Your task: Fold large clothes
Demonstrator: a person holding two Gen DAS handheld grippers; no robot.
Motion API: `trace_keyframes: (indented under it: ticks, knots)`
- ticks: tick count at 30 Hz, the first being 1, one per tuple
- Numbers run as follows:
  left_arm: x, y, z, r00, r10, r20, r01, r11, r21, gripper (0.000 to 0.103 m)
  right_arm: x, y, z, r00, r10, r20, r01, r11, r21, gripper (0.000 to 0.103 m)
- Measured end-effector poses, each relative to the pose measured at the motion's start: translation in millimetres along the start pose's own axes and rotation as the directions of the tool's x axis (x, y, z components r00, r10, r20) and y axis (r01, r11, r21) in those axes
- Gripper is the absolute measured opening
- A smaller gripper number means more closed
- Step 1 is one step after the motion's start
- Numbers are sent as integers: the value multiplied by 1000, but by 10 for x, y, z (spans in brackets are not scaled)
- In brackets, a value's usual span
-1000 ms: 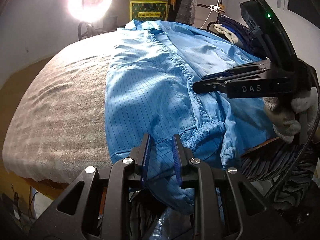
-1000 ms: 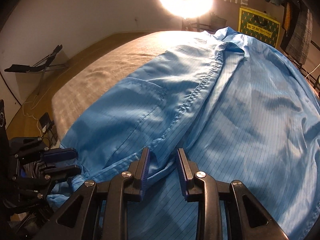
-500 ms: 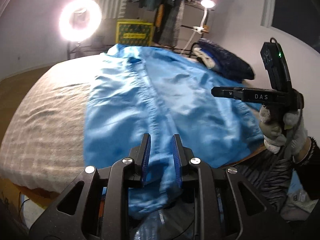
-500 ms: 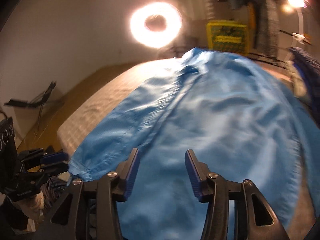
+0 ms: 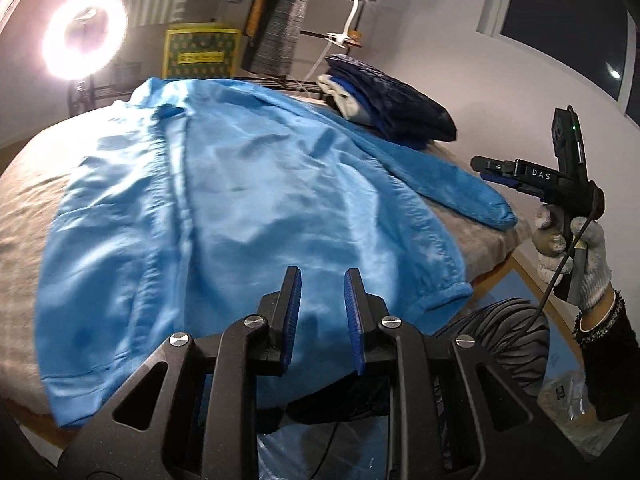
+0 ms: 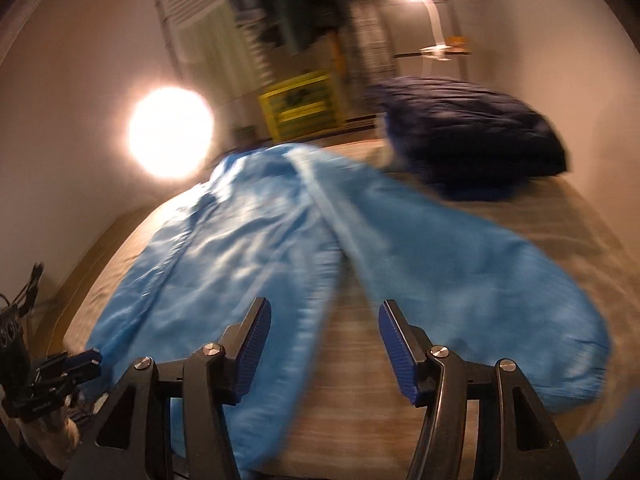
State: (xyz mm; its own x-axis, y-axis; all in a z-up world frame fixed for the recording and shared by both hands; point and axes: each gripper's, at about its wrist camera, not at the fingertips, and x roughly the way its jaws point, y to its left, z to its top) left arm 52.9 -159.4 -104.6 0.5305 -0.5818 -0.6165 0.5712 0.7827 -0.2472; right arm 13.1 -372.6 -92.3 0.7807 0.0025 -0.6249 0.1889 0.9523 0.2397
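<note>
Blue garment (image 5: 224,216) lies spread flat over the grey-covered bed (image 5: 24,208), collar toward twelve o'clock, one sleeve (image 6: 492,280) stretched to three o'clock; the left claw (image 5: 320,312) hangs above the hem at six o'clock, its pads a narrow gap apart, nothing between them; the right claw (image 6: 324,352) has just been opening and stands spread, empty, over bed between body and sleeve; a dark folded bundle (image 6: 468,136) sits at one o'clock.
</note>
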Motion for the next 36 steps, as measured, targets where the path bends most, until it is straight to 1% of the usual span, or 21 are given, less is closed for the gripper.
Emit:
trace_keyframes:
  ticks: [4, 6, 9, 11, 12, 14, 16, 18, 21, 23, 25, 28, 29, 30, 33, 36]
  knots:
    - [160, -211, 57, 999, -40, -9, 40, 999, 26, 21, -136, -428, -31, 998, -66, 19, 65, 996, 61, 65]
    - [252, -292, 92, 998, -59, -21, 60, 998, 31, 21, -186, -655, -27, 991, -127, 32, 124, 989, 86, 72]
    - [374, -379, 126, 995, -92, -42, 92, 996, 16, 21, -227, -978, -12, 973, -225, 42, 219, 969, 115, 75]
    - [429, -418, 119, 992, -112, -53, 112, 994, -3, 21, -229, -1207, -15, 965, -261, 36, 254, 957, 142, 78]
    - [449, -430, 119, 991, -118, -58, 118, 993, -7, 21, -240, -1318, -26, 962, -272, 34, 263, 952, 158, 82]
    - [474, -462, 116, 991, -117, -66, 117, 993, -5, 21, -245, -1524, -44, 952, -305, 35, 292, 936, 198, 84]
    - [494, -478, 130, 991, -111, -74, 111, 994, -1, 21, -241, -1687, -86, 948, -318, 23, 304, 923, 236, 84]
    - [501, -478, 150, 992, -105, -76, 105, 994, -1, 21, -213, -1854, -123, 951, -310, 0, 298, 913, 279, 84]
    - [502, -471, 179, 992, -99, -73, 100, 995, 3, 21, -141, -2044, -182, 963, -265, -48, 265, 899, 348, 84]
    - [495, -461, 185, 993, -97, -70, 97, 995, 5, 21, -100, -2128, -207, 974, -218, -61, 225, 890, 396, 83]
    - [488, -449, 183, 993, -95, -68, 95, 995, 7, 21, -52, -2171, -231, 984, -167, -68, 180, 882, 435, 75]
    - [470, -421, 181, 994, -90, -64, 91, 996, 5, 21, 28, -2196, -249, 992, -105, -72, 127, 876, 465, 61]
    - [461, -403, 182, 995, -84, -60, 84, 996, 3, 21, 51, -2190, -249, 995, -77, -70, 101, 877, 471, 47]
    - [452, -385, 185, 995, -81, -57, 81, 997, -1, 21, 70, -2169, -247, 996, -59, -69, 85, 876, 475, 29]
    - [412, -318, 192, 996, -70, -49, 69, 998, -11, 21, 53, -2060, -199, 999, -37, -37, 50, 878, 476, 16]
    - [366, -260, 216, 998, -60, -35, 59, 998, -24, 21, -33, -1840, -81, 1000, -29, 8, 23, 899, 436, 13]
